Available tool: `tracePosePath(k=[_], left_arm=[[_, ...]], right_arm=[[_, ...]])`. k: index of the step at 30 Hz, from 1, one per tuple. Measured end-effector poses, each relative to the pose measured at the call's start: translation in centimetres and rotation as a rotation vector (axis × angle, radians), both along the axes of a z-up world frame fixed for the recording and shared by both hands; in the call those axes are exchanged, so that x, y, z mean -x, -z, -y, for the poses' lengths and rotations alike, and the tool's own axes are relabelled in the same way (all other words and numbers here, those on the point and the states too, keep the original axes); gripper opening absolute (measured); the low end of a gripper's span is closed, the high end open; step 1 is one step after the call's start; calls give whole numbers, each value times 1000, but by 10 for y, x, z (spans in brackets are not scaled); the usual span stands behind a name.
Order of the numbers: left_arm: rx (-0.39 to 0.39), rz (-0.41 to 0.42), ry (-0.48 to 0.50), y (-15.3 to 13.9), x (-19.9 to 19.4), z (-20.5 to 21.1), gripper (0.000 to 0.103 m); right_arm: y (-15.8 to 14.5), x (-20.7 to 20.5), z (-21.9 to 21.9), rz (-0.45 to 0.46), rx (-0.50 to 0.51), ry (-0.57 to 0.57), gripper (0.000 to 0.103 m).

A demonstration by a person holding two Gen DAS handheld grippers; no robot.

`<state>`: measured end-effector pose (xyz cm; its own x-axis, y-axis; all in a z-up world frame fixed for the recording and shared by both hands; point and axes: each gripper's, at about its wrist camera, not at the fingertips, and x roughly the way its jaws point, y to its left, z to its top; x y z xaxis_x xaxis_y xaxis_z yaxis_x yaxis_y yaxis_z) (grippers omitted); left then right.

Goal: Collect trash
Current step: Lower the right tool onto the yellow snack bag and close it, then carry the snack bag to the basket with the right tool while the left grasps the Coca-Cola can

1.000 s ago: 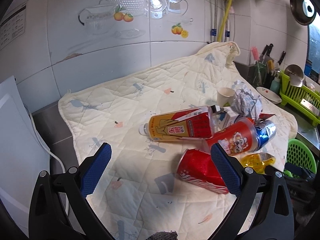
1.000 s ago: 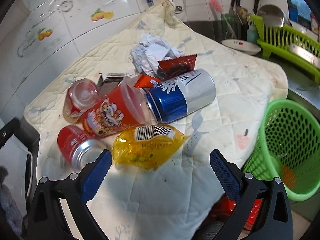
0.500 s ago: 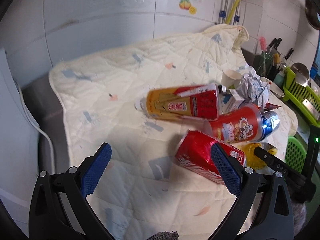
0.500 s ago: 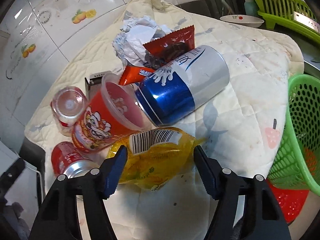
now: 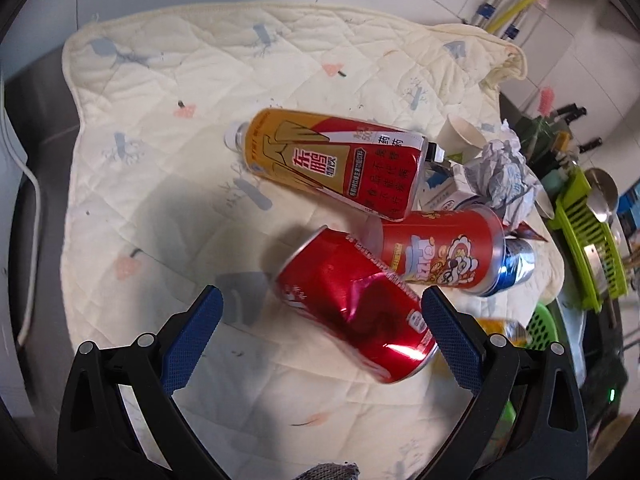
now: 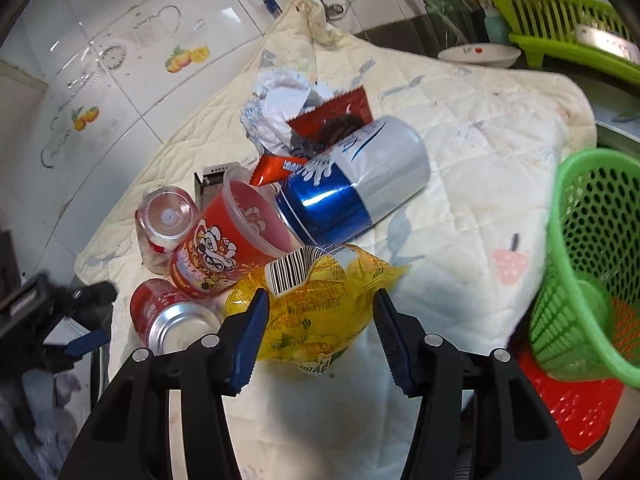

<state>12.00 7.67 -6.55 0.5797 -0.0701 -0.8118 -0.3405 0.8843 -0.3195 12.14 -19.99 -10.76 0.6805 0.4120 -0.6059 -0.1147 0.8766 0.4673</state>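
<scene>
Right claw (image 6: pixel 318 332) is seen closing around a yellow wrapper (image 6: pixel 316 300); the blue pads (image 6: pixel 250 338) are pressed against its two sides. The wrapper lies on a quilted cloth (image 6: pixel 472 184) spread over the surface, just in front of a blue-and-silver can (image 6: pixel 352 192) and a red cup (image 6: pixel 224 248). A green basket (image 6: pixel 588 264) stands at the cloth's right edge. Left claw (image 5: pixel 320 336) is held wide open and empty, its jaws on either side of a dented red can (image 5: pixel 352 312) without touching it. Behind that can a labelled bottle (image 5: pixel 332 160) lies on its side, with crumpled paper (image 5: pixel 504 176) further right.
</scene>
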Motion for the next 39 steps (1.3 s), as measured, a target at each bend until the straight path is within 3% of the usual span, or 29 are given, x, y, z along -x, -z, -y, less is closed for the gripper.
tracePosePath(k=[11, 18, 23, 35, 39], left_arm=[[151, -105, -100, 27, -22, 10, 98], [161, -154, -168, 41, -32, 16, 97], [232, -160, -172, 51, -33, 11, 85], [197, -110, -57, 40, -25, 11, 81], [153, -75, -16, 30, -17, 10, 81]], right_arm=[[-15, 34, 46, 62, 61, 50, 52], [-13, 46, 79, 56, 76, 108, 52], [-12, 53, 99, 62, 116, 157, 52], [4, 43, 152, 4, 202, 298, 53], [14, 36, 169, -30, 231, 335, 53]])
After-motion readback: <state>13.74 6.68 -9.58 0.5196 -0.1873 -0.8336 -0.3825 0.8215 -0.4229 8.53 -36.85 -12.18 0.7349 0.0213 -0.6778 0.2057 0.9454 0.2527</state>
